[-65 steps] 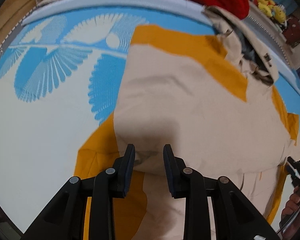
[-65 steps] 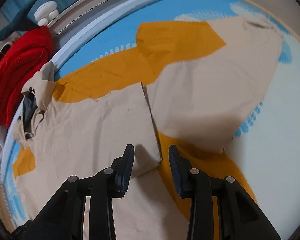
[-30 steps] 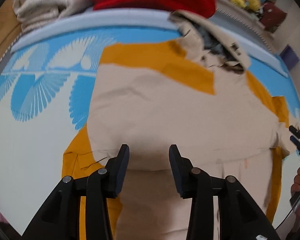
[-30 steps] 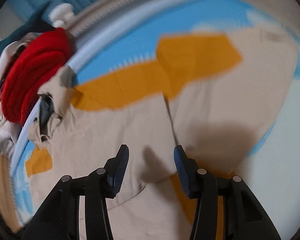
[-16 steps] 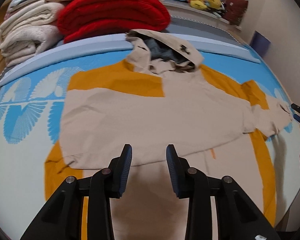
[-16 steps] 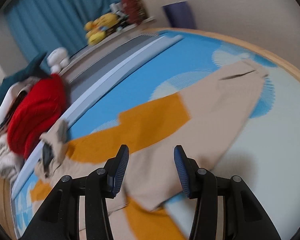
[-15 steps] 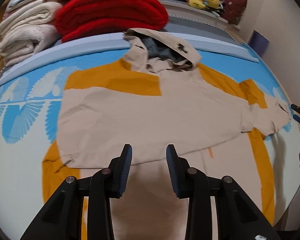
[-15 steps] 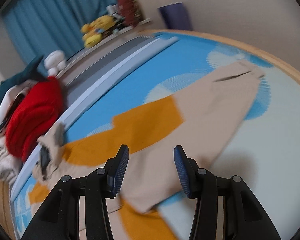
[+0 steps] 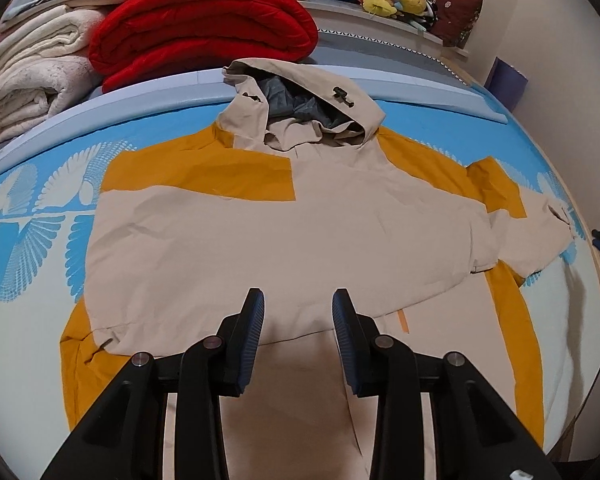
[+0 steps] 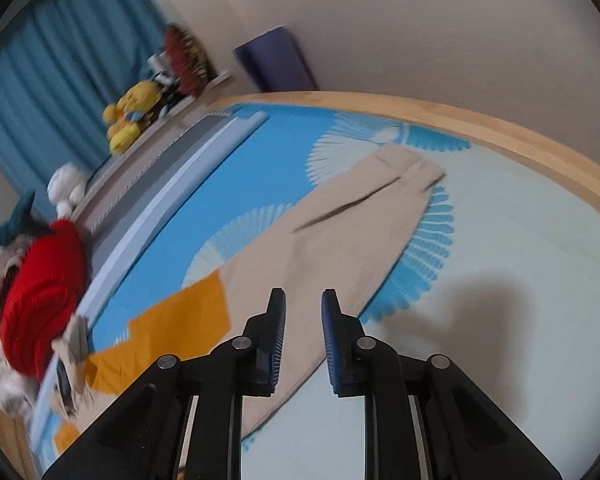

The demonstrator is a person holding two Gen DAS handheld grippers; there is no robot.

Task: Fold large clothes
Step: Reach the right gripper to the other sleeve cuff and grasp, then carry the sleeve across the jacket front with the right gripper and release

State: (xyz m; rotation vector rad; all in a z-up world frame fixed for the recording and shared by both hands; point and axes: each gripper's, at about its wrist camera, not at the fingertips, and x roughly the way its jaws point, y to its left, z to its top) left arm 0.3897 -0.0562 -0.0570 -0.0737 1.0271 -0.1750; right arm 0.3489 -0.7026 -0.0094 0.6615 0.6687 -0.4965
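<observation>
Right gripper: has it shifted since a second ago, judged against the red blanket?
Yes. The right gripper swung away from the red blanket toward the jacket's outstretched sleeve near the wooden bed edge. Its empty jaws have just been closing.

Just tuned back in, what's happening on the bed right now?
A person is folding a beige and orange hooded jacket spread on the blue patterned bedsheet. One sleeve is already folded across the body. Neither claw holds fabric: the left claw hovers open over the hem, and the right claw, its jaws just narrowed, hangs empty above the outstretched sleeve.
</observation>
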